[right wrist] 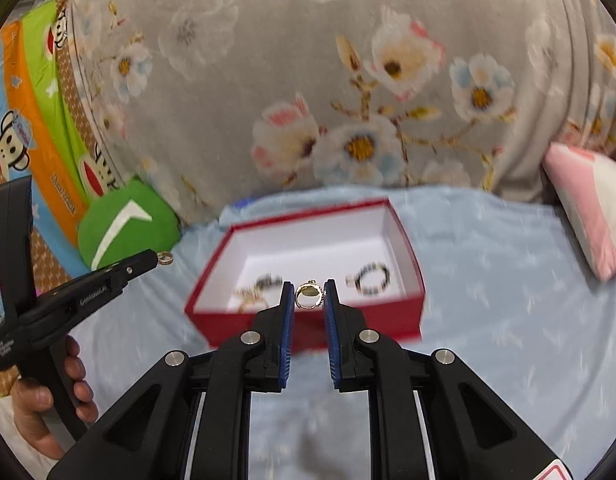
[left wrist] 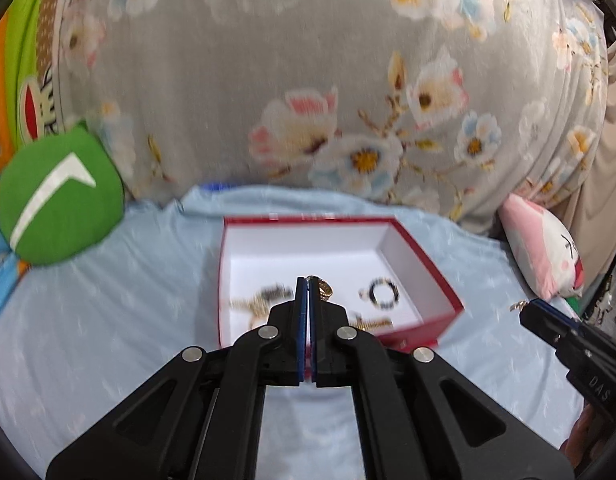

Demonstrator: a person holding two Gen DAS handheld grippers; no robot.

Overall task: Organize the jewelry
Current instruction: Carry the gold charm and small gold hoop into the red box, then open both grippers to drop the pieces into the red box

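Note:
An open red box (left wrist: 428,276) (right wrist: 211,316) with a white inside lies on the light-blue sheet. In it are a black bead bracelet (left wrist: 382,292) (right wrist: 374,278) and blurred gold and black pieces (left wrist: 263,298) (right wrist: 255,290). My left gripper (left wrist: 308,284) is shut on a small gold band ring (left wrist: 323,287), held above the box's near side. It shows in the right wrist view too, the left gripper (right wrist: 153,258) with the band ring (right wrist: 165,258) at its tip. My right gripper (right wrist: 308,288) is shut on a gold ring with a top loop (right wrist: 308,296), in front of the box. At the left wrist view's right edge, the right gripper (left wrist: 526,310) is apart from the box.
A large grey floral pillow (left wrist: 308,80) rises right behind the box. A round green cushion (left wrist: 59,196) lies at the left and a pink plush cushion (left wrist: 544,244) at the right. A person's hand (right wrist: 47,396) grasps the left gripper's handle. The blue sheet (right wrist: 508,320) spreads around the box.

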